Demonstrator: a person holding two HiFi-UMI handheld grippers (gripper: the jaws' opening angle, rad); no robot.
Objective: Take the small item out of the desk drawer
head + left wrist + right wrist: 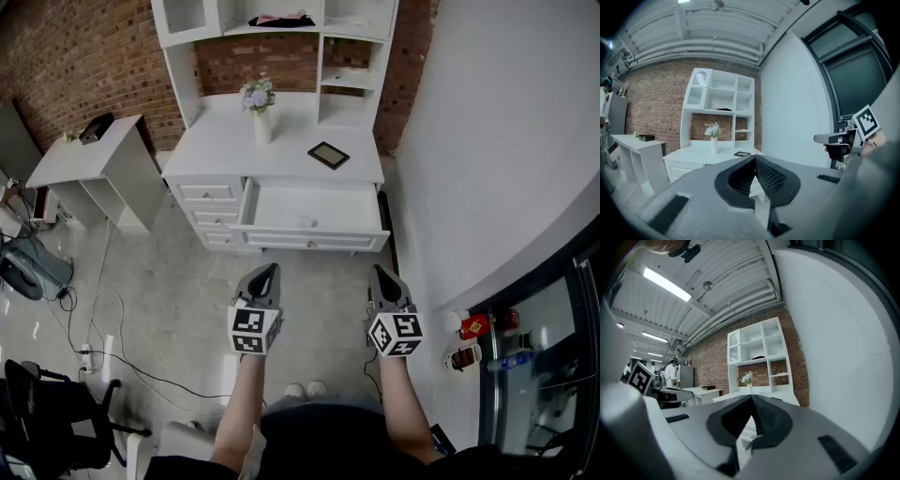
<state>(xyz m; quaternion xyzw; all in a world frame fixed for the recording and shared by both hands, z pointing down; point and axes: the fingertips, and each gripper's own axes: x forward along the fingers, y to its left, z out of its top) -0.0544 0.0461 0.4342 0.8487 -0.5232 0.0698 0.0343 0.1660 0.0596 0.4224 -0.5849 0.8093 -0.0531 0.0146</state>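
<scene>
The white desk (281, 150) stands ahead with its wide drawer (314, 239) pulled open. A small pale item (304, 222) lies on the drawer floor near the front. My left gripper (270, 271) and right gripper (379, 272) hover side by side over the floor, short of the drawer front, both pointing at the desk. Both are shut with nothing between the jaws. In the left gripper view the tips (755, 159) meet in front of the desk; in the right gripper view the tips (751, 398) meet likewise.
On the desk top stand a vase of flowers (261, 112) and a dark flat frame (328, 155). A hutch (281, 23) rises behind. A white side table (89, 159) is at the left, an office chair (47, 412) and cables at the lower left, a white wall (497, 141) at the right.
</scene>
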